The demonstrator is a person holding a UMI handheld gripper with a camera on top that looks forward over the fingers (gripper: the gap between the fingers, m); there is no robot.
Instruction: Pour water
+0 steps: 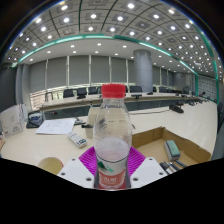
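While the bottle (pixel 111 135) sits upright between the pink pads (pixel 88 160) of the claw (pixel 111 165), pressed from both sides near its lower half and seemingly lifted clear of the worktop (pixel 30 150), the red cap (pixel 113 91) looks to be on, and that is the first hazard: tipping the bottle with the cap in place would give no water at all, and squeezing harder to compensate could buckle the thin plastic wall. The grip is low on a tall, nearly full bottle, so most of the weight stands above the pads; as I judge it, a quick tilt could let the bottle pivot or slide out between them. A round, pale cup or bowl (pixel 50 164) shows just beside the claw, low and only partly visible, so I cannot tell how deep or stable it is; if that is the target, a stream started too far off or too fast would miss its rim and run across the worktop. Papers (pixel 55 126) and what seems to be a calculator (pixel 77 140) lie near beyond it, and an open cardboard box (pixel 165 140) stands on the other side, all of which a spill would wet. Swinging the bottle wide could also knock the box wall.
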